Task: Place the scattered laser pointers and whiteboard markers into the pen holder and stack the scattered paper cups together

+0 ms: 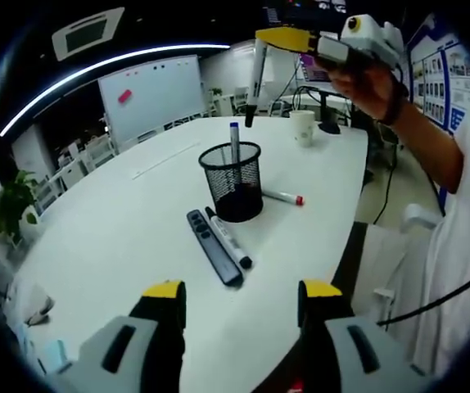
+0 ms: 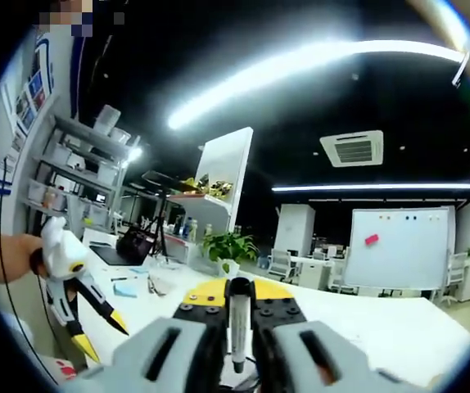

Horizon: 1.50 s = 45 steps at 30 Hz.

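A black mesh pen holder [image 1: 233,182] stands mid-table with a blue-capped marker [image 1: 234,137] upright in it. Beside it lie a red-capped marker [image 1: 284,197], a black marker [image 1: 229,238] and a dark laser pointer [image 1: 214,247]. A white paper cup [image 1: 303,128] stands further back. My left gripper [image 1: 243,291] hovers open over the near table edge, nothing between its fingers. The right gripper [image 1: 261,38] is high above the holder, shut on a marker [image 1: 255,82] that hangs tip down. In the right gripper view that marker [image 2: 238,323] sits between the right gripper's [image 2: 239,296] jaws, and the left gripper [image 2: 104,337] shows open.
The white table [image 1: 128,237] is oval, with its edge running along the right. A person's arm [image 1: 419,135] reaches in from the right. A whiteboard [image 1: 153,94] stands behind, a potted plant [image 1: 10,205] at the left. Cables and a monitor base sit near the cup.
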Each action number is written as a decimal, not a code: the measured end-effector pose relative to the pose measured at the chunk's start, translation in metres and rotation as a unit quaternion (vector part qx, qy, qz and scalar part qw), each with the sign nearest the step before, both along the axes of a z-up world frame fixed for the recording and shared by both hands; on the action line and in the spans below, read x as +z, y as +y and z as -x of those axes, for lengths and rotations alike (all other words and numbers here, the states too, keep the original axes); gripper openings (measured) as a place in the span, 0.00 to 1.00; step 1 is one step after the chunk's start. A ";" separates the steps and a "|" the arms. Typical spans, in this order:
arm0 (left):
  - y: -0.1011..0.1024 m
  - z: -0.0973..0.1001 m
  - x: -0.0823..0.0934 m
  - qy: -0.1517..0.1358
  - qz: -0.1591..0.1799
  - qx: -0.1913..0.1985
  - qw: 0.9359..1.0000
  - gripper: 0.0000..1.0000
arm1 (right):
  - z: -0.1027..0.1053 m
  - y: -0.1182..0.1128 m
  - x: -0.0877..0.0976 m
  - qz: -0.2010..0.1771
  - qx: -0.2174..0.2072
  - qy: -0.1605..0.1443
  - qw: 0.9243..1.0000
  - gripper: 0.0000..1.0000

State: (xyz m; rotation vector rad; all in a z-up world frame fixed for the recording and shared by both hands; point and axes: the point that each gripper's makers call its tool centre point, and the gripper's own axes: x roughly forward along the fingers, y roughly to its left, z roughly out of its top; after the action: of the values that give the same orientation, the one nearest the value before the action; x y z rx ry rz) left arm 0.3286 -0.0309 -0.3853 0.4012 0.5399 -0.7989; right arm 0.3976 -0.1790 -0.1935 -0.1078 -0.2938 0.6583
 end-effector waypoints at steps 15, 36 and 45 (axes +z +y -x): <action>0.001 0.000 0.003 -0.003 0.006 0.003 1.000 0.55 | -0.007 0.003 -0.021 0.002 0.004 0.025 1.000 0.10; 0.007 0.001 -0.001 0.002 0.002 0.013 1.000 0.55 | -0.016 0.006 -0.041 0.000 0.004 0.052 0.999 0.10; 0.006 0.000 -0.003 0.004 -0.001 0.011 1.000 0.55 | -0.020 0.003 -0.049 -0.009 0.001 0.072 0.997 0.10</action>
State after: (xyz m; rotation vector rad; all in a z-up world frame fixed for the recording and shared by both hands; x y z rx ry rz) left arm 0.3284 -0.0245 -0.3880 0.3932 0.5518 -0.7793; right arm 0.4179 -0.1757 -0.2429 -0.0430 -0.1619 0.6615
